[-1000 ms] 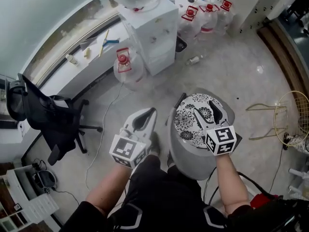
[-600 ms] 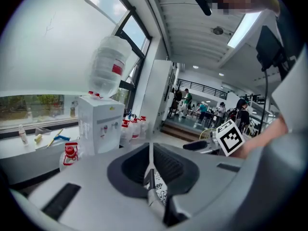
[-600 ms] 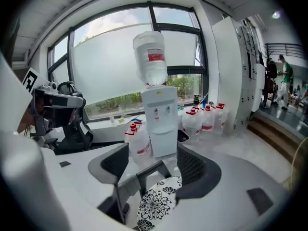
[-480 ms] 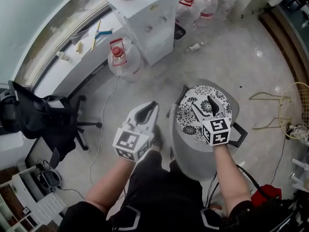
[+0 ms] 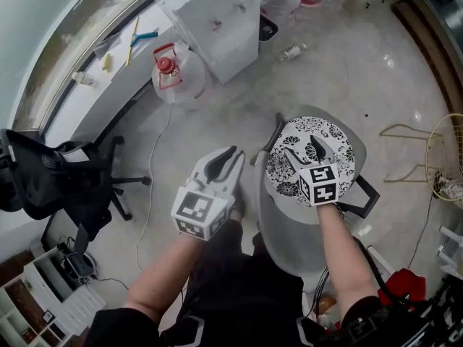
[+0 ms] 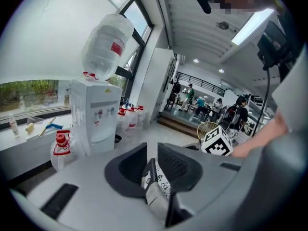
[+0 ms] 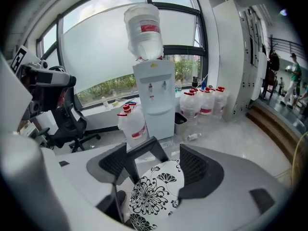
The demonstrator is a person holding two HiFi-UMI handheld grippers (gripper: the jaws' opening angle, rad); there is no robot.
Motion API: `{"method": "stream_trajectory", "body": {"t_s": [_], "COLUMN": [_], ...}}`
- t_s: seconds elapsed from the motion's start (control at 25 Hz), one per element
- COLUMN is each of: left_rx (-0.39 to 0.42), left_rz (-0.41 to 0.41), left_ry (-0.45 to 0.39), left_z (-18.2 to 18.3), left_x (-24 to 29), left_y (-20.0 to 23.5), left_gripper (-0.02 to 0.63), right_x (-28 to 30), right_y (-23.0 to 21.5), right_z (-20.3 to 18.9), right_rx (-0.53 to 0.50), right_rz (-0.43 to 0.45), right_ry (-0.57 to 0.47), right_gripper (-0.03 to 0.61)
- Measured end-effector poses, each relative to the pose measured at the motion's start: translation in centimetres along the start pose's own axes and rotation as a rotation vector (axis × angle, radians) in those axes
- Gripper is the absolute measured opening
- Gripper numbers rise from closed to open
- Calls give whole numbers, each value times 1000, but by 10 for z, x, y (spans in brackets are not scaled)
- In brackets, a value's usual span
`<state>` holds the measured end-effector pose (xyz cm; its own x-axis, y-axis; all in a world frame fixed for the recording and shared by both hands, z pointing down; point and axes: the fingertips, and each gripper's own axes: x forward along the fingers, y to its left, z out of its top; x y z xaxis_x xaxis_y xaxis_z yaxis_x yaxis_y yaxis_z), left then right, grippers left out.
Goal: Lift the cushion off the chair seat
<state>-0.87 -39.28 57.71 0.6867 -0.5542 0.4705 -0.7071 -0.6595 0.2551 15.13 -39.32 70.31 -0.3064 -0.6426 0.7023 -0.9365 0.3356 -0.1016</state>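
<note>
Approaching: right gripper [image 5: 302, 152], jaws just widened, empty, hovers over the floral cushion [image 5: 337, 140]; left gripper [image 5: 230, 157] open, empty. Next, probably clamp its rim.

From the head: steeply down from well above onto left gripper [image 5: 235, 154], right gripper [image 5: 302, 149], chair [image 5: 289, 230] and floor [image 5: 347, 71]. From the left gripper: nearly level along its jaws, close to the cushion [image 6: 161, 184] edge, toward the dispenser [image 6: 94, 114]. From the right gripper: tilted down, close over the cushion. Shared by all three: cushion, dispenser.
</note>
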Motion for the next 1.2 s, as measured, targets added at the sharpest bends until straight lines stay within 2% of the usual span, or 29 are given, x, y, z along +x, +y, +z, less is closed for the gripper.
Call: {"method": "stream_trajectory", "body": {"t_s": [0.12,0.28,0.44,0.6,0.76,1.2], "left_rx": [-19,-35,-19,-31,-9,-12], "left_rz": [18,22,61,48,30,99], "left_ry": [32,29,42,35,41,54], "left_z": [-17,-27,-35,-41,-48,-74], "left_x": [6,17,21,27,33,36], "left_y": [11,23,37,40,39,64], "left_gripper": [63,60,23,12,9,9], "right_x": [14,34,55,76,97,146], "right_y": [0,-9,-14,-18,-19,-25], "right_z": [-20,-41,-58,-71,-83,-124], "right_rx": [-11,-11,-11,-6,-16,-67], "right_rz": [-2,-9,-20,-27,-30,-9], "right_ry": [40,87,118,146,173,263], "right_gripper": [351,365,374,377,378,403]}}
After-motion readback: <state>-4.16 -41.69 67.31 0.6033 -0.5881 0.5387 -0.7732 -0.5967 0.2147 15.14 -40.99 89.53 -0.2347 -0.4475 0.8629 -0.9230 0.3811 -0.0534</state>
